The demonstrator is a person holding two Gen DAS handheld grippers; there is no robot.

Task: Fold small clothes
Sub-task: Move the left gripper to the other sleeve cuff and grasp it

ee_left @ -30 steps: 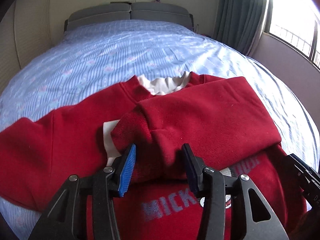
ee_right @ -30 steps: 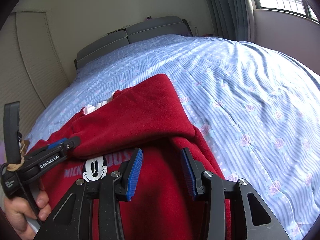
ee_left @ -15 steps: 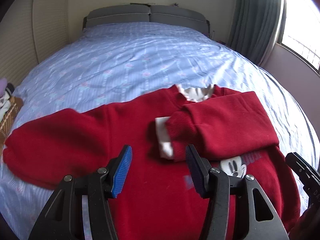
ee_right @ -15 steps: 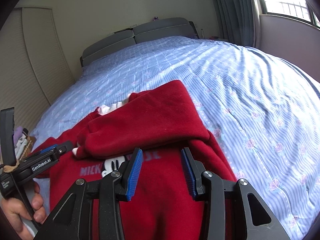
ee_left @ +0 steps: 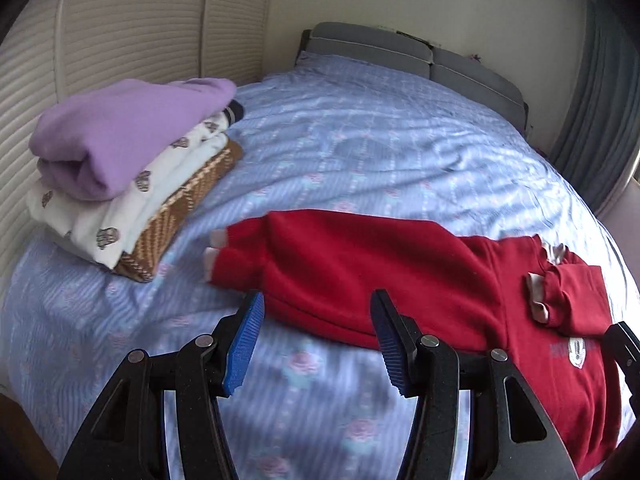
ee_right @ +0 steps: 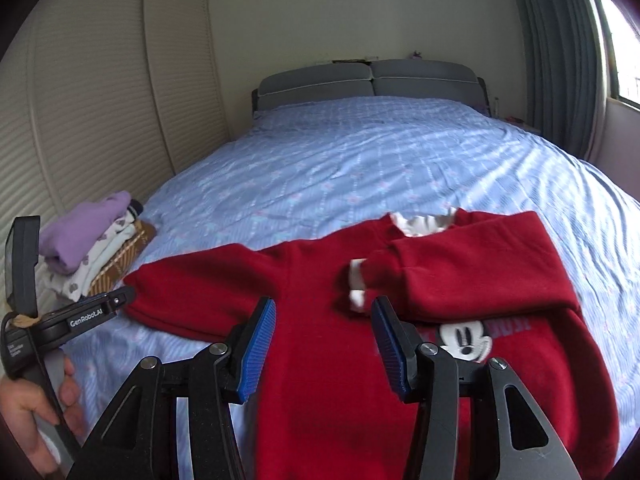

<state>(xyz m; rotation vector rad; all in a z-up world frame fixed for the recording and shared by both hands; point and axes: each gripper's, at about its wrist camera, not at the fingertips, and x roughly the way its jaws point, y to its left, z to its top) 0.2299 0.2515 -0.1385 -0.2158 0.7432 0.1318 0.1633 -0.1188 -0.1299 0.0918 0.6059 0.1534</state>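
Note:
A small red Mickey Mouse sweatshirt (ee_right: 320, 360) lies face up on the blue bed; it also shows in the left wrist view (ee_left: 400, 272). One sleeve (ee_right: 472, 276) is folded across the chest. The other sleeve (ee_left: 312, 252) lies stretched out flat towards the left. My left gripper (ee_left: 316, 344) is open and empty, just above the near edge of the stretched sleeve. My right gripper (ee_right: 324, 348) is open and empty above the sweatshirt's chest. The left gripper's body (ee_right: 80, 316) also shows at the left of the right wrist view.
A stack of folded clothes (ee_left: 132, 168), purple on top, sits at the bed's left side; it also shows in the right wrist view (ee_right: 92, 244). The blue flowered bedsheet (ee_right: 360, 160) stretches to a grey headboard (ee_right: 368, 80). Slatted wardrobe doors (ee_left: 120, 32) stand left, curtains (ee_right: 556, 60) right.
My left gripper let go of the folded sleeve and swung left to the stretched-out sleeve. My right gripper drew back and turned left, still open.

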